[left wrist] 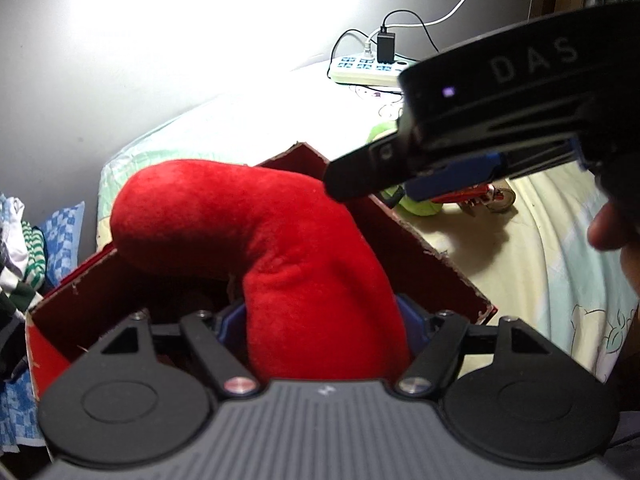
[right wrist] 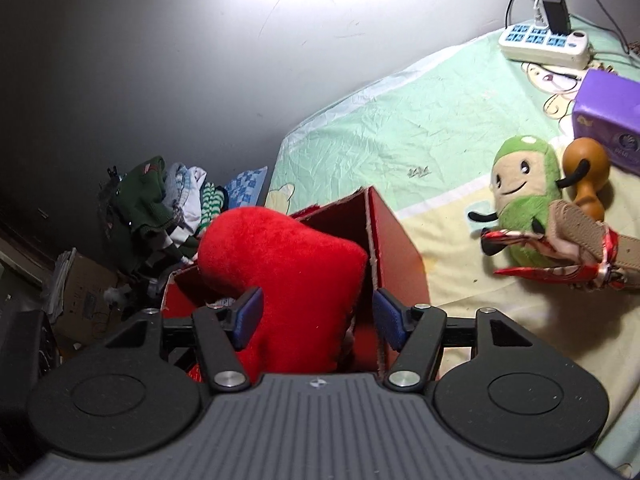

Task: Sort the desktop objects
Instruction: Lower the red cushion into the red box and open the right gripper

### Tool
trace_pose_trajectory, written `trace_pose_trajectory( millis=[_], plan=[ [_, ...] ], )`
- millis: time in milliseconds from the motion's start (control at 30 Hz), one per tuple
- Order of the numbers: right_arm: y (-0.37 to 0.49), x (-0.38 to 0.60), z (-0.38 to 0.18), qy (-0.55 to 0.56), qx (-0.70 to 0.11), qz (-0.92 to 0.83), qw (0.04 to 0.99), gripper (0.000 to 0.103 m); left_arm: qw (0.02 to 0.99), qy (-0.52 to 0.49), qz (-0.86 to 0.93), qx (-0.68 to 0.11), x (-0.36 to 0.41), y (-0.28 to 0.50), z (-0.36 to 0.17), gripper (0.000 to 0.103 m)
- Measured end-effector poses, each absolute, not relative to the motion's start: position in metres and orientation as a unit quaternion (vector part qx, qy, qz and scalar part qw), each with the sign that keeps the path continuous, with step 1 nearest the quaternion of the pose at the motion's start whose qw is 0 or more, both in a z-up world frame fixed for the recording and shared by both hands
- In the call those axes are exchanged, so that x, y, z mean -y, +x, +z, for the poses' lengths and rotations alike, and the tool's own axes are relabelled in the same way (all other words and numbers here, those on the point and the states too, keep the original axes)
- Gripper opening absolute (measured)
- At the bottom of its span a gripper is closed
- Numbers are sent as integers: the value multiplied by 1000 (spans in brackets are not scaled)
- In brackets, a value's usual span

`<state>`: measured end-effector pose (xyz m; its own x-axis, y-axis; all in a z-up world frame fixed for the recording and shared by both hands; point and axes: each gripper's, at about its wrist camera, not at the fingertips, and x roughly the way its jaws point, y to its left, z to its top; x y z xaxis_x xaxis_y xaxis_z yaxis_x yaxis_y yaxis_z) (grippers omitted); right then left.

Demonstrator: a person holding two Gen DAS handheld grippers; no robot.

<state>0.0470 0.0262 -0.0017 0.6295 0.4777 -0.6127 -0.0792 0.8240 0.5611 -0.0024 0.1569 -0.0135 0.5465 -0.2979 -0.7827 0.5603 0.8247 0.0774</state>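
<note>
A red heart-shaped plush (left wrist: 256,236) sits partly inside an open red cardboard box (left wrist: 436,268) on the bed. My left gripper (left wrist: 320,320) is shut on the plush's lower lobe, its blue pads pressed into both sides. In the right wrist view the plush (right wrist: 280,264) fills the box (right wrist: 394,236), and my right gripper (right wrist: 316,316) is open with its blue pads on either side of the plush, not squeezing it. The right gripper's black body (left wrist: 500,120) crosses the upper right of the left wrist view.
On the bedsheet to the right lie a green plush figure (right wrist: 524,196), a brown gourd (right wrist: 586,176), a red foil wrapper with a tan strap (right wrist: 576,256), a purple box (right wrist: 610,116) and a white power strip (right wrist: 544,42). Clothes (right wrist: 160,204) are piled left of the bed.
</note>
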Motion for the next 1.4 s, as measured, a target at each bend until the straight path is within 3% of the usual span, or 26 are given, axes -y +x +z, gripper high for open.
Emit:
trace_pose_trajectory(
  millis=[233,300,367,467,767,833,933,1100,1400],
  plan=[
    [47,-16,6,214,-372,137,893,56,849,220,-260,-405,-122,0,-18,75],
    [51,-18,5,207,-374,144,893,49,847,224,-265,-404,-124,1,-16,75],
    [54,-20,4,204,-378,157,889,35,846,219,-273,-403,-132,1,-12,75],
    [60,-24,2,224,-387,185,875,29,850,203,-288,-391,-145,-3,-3,78],
    [77,-55,-11,173,-431,180,867,27,848,146,-321,-395,-146,12,-8,84],
    [75,-50,-9,181,-426,183,868,28,843,125,-323,-411,-152,22,-12,92],
    [74,-44,-6,182,-420,174,872,29,836,106,-318,-435,-162,32,-17,76],
    [69,-33,-5,190,-415,163,875,31,853,96,-293,-421,-186,30,-9,77],
    [56,-50,2,128,-408,150,891,31,894,67,-203,-393,-219,29,11,98]
  ],
)
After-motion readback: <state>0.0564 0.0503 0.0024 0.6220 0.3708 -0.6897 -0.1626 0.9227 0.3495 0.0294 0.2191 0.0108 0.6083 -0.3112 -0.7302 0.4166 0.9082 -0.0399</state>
